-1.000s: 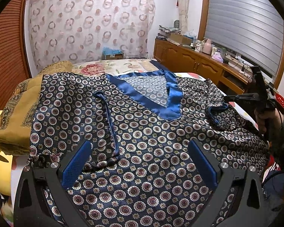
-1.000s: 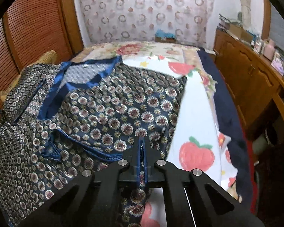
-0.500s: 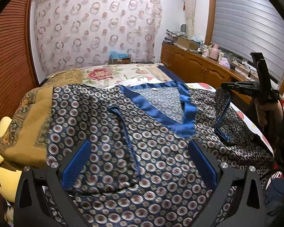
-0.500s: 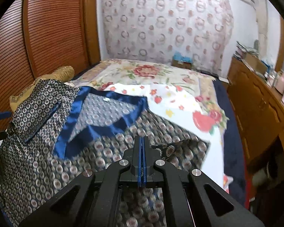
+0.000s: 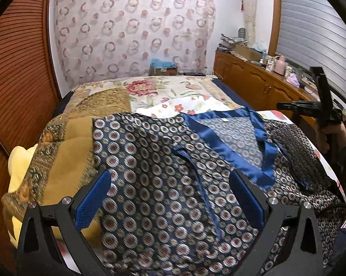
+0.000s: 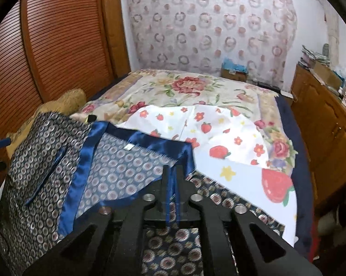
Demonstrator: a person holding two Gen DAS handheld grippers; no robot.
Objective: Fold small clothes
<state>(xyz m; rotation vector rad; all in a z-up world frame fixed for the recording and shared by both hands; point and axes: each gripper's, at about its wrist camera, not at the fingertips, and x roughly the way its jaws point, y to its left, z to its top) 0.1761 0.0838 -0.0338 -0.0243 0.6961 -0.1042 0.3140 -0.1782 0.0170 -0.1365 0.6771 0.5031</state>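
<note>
**A:** Where is the garment, and how far along is the folding?

**B:** A navy patterned top (image 5: 163,184) with a shiny blue satin V-neck collar (image 5: 230,147) lies spread across the near end of the bed (image 6: 237,174), on a white strawberry-print sheet (image 6: 221,138). In the left wrist view it fills the frame from about 7 o'clock round to 3 o'clock, collar towards 1 o'clock. Its left edge lies over a mustard-gold blanket (image 5: 64,161) at 9 o'clock. I judge the task to be at an early stage: the body of the top is broadly open and flat, no tidy fold shows, and the side folds and the final fold in half appear to be left to do.

**A:** What are the tongs doing?

**B:** The left tongs (image 5: 170,197) are released, the two blue pads spread wide apart, hovering above the middle of the top with nothing between them. I cannot tell whether they touch the cloth. The right tongs (image 6: 171,184) are clenched, the fingers pressed together on a blue-trimmed edge of the top just beside the collar's right corner. In the left wrist view they appear at 3 o'clock, raised above the bed, with patterned cloth rising towards them.
</note>
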